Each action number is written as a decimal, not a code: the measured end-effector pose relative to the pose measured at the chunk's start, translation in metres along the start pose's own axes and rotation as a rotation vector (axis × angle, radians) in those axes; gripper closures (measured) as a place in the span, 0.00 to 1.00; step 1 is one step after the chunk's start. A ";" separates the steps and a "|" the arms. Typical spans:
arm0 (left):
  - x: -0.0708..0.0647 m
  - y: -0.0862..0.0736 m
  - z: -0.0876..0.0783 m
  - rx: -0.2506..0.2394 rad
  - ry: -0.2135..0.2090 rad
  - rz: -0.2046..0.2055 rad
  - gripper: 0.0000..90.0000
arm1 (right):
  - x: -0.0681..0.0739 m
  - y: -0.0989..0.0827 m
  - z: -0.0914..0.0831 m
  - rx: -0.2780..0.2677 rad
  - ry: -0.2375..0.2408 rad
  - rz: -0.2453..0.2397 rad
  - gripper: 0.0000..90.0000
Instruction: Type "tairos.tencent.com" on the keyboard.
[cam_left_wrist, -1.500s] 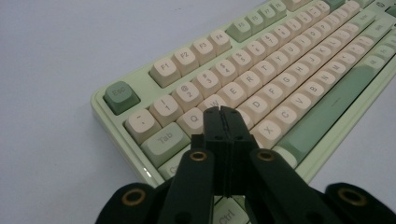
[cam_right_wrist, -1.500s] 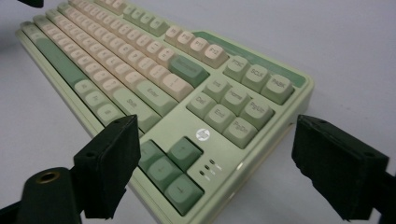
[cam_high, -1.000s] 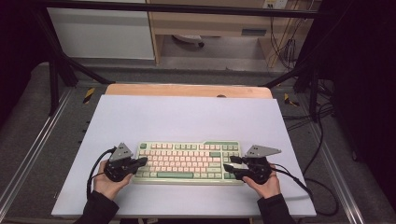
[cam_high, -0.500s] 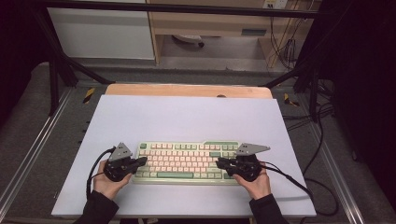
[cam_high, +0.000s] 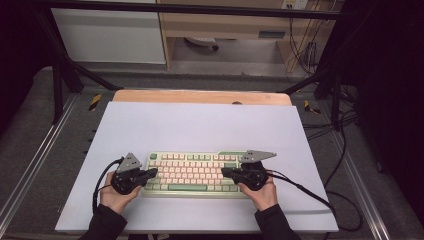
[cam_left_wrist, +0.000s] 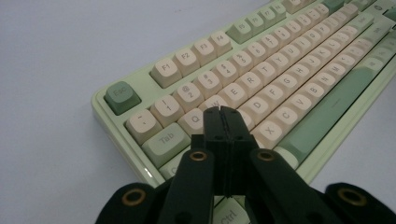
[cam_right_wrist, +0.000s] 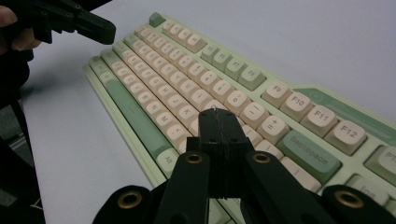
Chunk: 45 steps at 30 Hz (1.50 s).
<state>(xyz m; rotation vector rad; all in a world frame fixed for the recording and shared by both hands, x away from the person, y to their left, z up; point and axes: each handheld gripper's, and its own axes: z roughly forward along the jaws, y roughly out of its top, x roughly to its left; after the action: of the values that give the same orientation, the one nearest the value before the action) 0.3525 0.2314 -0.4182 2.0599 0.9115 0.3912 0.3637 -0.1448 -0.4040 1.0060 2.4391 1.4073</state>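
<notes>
Left gripper is clenched with nothing between its jaws, its tip over the keyboard's left-hand keys. The keyboard lies near the tabletop's front edge, about midway along. Right gripper has just clenched, likewise without a grasp, over the right-hand keys.

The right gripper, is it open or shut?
Shut. In the right gripper view, the right gripper has just been closing; its two black jaws now meet with nothing between them, above the keyboard.
</notes>
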 end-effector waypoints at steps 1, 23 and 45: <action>0.000 0.000 0.000 0.000 -0.001 0.001 1.00 | 0.001 0.001 0.002 0.001 0.001 0.002 1.00; 0.000 0.000 0.000 0.001 -0.001 0.003 1.00 | 0.015 0.017 0.052 0.038 0.007 -0.002 1.00; 0.000 0.000 0.000 -0.001 0.001 0.003 1.00 | 0.013 0.015 0.078 0.083 -0.016 -0.019 1.00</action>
<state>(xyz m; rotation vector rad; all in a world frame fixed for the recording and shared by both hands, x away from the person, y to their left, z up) 0.3525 0.2318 -0.4184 2.0608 0.9092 0.3936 0.3954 -0.0762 -0.4322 1.0042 2.5071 1.2971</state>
